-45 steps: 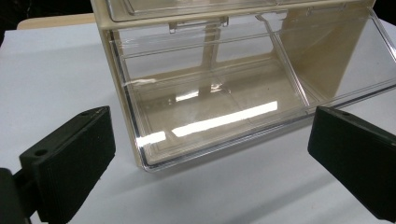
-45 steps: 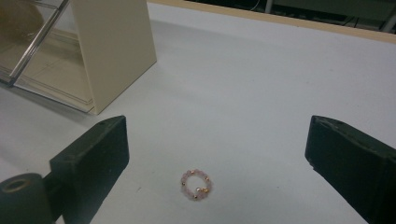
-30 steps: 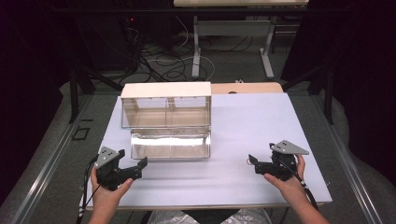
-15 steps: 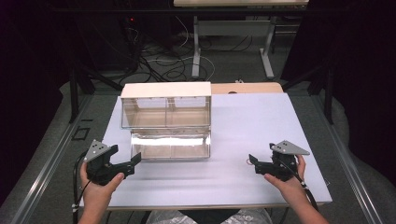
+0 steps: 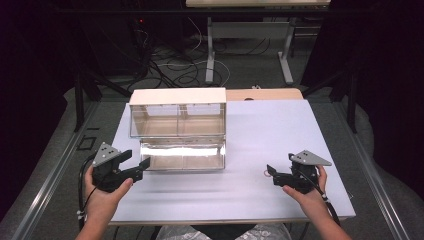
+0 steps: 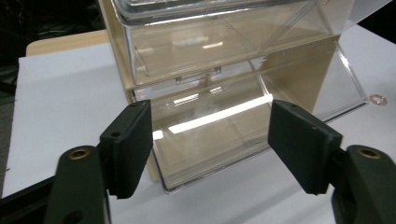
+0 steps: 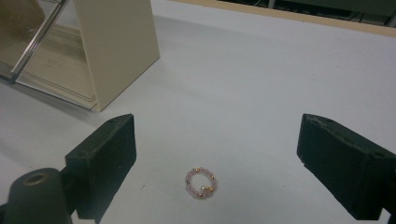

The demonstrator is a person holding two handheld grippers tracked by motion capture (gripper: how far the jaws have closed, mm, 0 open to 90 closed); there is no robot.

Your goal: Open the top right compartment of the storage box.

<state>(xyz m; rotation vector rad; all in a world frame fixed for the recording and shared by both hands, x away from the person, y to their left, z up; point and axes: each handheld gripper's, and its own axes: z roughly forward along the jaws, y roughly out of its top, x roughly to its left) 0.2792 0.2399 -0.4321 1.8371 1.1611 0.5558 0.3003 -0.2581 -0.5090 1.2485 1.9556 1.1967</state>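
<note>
The ring (image 7: 201,184) lies flat on the counter (image 5: 280,135), directly ahead of and between the released fingers (image 7: 105,161) of the right gripper (image 5: 274,173). The left gripper (image 5: 135,166), also released, faces the open drawer (image 6: 219,135).

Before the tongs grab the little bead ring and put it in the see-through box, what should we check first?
1. Right tongs open wide enough: ok, the jaws stand far apart.
2. Bead ring lined up: ok, it lies flat on the table between the jaws, slightly nearer the left one in the right gripper view.
3. Ring free to lift: ok, nothing touches it.
4. Lower drawer open: ok, it is tipped out from the clear box.
5. Left tongs ready: ok, open and aimed at the drawer, not touching it.
6. Drawer empty: cannot tell, glare hides part of the bottom.
</note>
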